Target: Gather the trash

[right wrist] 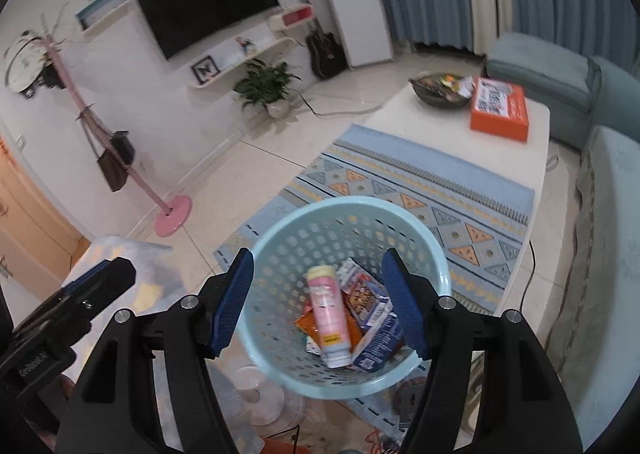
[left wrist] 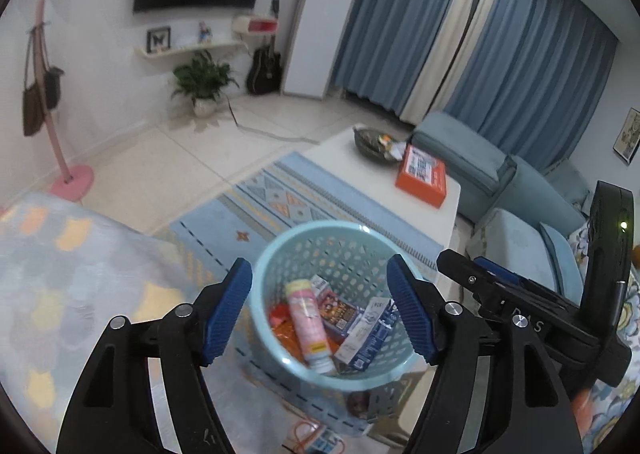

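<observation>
A light blue perforated basket (left wrist: 276, 254) (right wrist: 280, 238) stands on the rug below both grippers. Inside lie a pink tube (left wrist: 310, 322) (right wrist: 330, 314), an orange wrapper (left wrist: 286, 332) (right wrist: 306, 322), and blue and white cartons (left wrist: 368, 334) (right wrist: 378, 338). My left gripper (left wrist: 322, 314) is open and empty above the basket. My right gripper (right wrist: 318, 302) is open and empty above it too. The right gripper also shows at the right in the left wrist view (left wrist: 480, 274); the left one shows at the left in the right wrist view (right wrist: 100, 278).
A white coffee table (left wrist: 360, 174) (right wrist: 420, 122) holds an orange box (left wrist: 422, 176) (right wrist: 500, 108) and a dark bowl of scraps (left wrist: 374, 142) (right wrist: 440, 92). A blue sofa (left wrist: 500, 182) (right wrist: 600, 194) lies right. A pink coat stand (left wrist: 74, 182) (right wrist: 174, 214) and plant (left wrist: 204, 80) stand by the wall.
</observation>
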